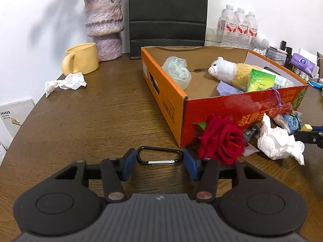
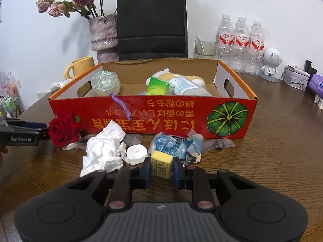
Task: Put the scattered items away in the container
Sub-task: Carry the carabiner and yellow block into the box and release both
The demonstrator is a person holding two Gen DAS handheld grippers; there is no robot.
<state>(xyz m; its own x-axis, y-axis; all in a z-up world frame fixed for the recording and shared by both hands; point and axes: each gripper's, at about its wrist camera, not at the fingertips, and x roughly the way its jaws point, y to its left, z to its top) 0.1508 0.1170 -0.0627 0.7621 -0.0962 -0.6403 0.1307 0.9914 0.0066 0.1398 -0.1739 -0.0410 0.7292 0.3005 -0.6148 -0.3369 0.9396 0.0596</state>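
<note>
An orange-red cardboard box [image 1: 171,109] [image 2: 232,76] on the wooden table holds a plush toy [image 1: 230,70], a green packet [image 1: 260,80], a crumpled clear bag [image 1: 177,72] and a bottle [image 2: 187,86]. My left gripper [image 1: 159,158] is open, its pads on either side of a black carabiner [image 1: 159,155] lying on the table. A red rose [image 1: 222,139] [image 2: 63,129] lies just right of it. My right gripper [image 2: 161,166] is shut on a small yellow block [image 2: 162,164] in front of the box; it also shows in the left wrist view [image 1: 307,128].
In front of the box lie crumpled white tissue [image 2: 105,151] [image 1: 278,141], a white round cap [image 2: 137,153], a blue plastic wrapper [image 2: 173,143] and a clear bag [image 2: 218,143]. More tissue [image 1: 66,82], a yellow mug [image 1: 82,58], a vase [image 1: 105,22], a black bag [image 2: 151,20] and water bottles [image 2: 240,44] stand behind.
</note>
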